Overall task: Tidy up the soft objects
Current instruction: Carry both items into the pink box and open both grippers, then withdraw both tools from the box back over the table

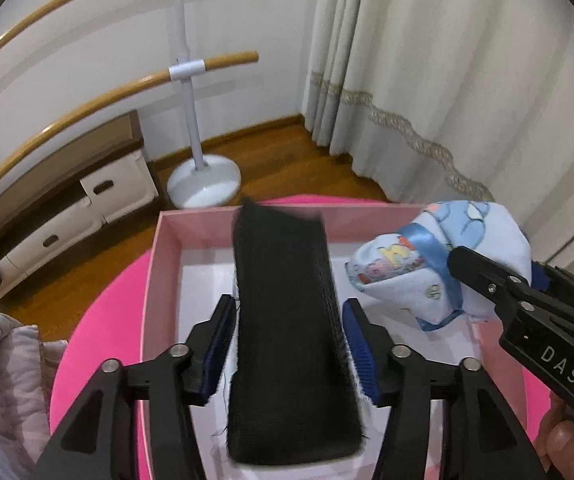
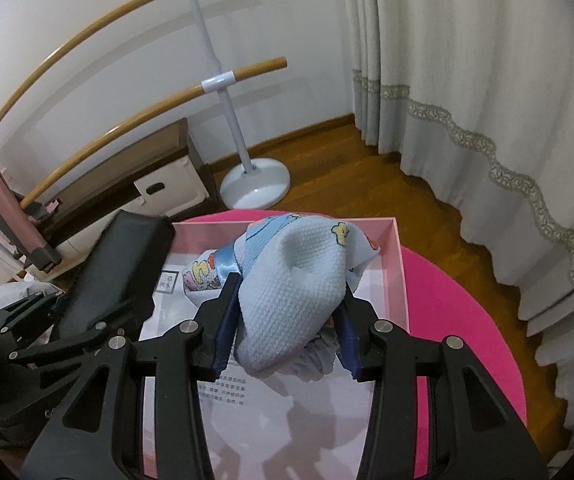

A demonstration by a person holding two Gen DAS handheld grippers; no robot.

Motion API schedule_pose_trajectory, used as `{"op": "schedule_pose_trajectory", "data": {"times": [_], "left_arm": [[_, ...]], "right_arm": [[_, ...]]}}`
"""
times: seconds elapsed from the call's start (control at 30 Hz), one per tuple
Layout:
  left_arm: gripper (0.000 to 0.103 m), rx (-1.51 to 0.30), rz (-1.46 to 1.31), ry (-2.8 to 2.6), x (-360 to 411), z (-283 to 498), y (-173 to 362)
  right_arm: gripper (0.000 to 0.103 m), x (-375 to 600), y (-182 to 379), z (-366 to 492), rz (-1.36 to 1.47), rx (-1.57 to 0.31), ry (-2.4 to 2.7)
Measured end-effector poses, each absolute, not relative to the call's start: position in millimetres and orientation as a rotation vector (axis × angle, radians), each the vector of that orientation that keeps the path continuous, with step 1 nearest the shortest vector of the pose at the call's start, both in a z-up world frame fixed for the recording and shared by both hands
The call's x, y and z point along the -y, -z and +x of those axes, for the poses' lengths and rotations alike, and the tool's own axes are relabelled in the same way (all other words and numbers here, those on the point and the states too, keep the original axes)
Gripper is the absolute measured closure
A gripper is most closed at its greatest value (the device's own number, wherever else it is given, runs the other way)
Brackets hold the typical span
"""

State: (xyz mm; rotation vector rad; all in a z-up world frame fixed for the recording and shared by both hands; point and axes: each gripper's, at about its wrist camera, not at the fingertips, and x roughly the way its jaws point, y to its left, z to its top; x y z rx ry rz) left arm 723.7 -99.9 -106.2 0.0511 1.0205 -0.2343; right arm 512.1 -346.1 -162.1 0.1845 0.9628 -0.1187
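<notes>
- Your left gripper (image 1: 289, 344) is holding the black folded cloth (image 1: 287, 320) between its blue pads (image 1: 361, 356). The left pad is touching the cloth, but by the right pad a thin gap seems to show, so I cannot tell if the grip is firm.
- Your right gripper (image 2: 285, 320) is clamping the light blue printed cloth (image 2: 299, 280), bunched between its fingers with its ribbon hanging to the left.
- Both cloths are hanging above the open pink box (image 1: 155, 264), which is sitting on the round pink table (image 2: 459, 320).
- To do this step well, I think you should be lowering the black cloth flat against the left wall, keeping it folded.
- Be placing the blue cloth beside it, not on top, and be opening each gripper only when the cloth is resting on the box floor.
</notes>
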Motion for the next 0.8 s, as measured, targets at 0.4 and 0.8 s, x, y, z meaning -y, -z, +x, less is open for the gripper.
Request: {"op": "schedule_pose_trajectory", "data": {"times": [0.4,0.8], "left_arm": [[0.011,-0.904,0.081,0.165,92.9,716.9,79.0],[0.003,-0.749,0.053,0.124,68.0,594.5,51.7]], "right_arm": [[0.0,338.3,143.0,496.1,0.192,-0.924,0.132],[0.0,320.0,93.1,440.4,0.173,-0.803,0.151]]}}
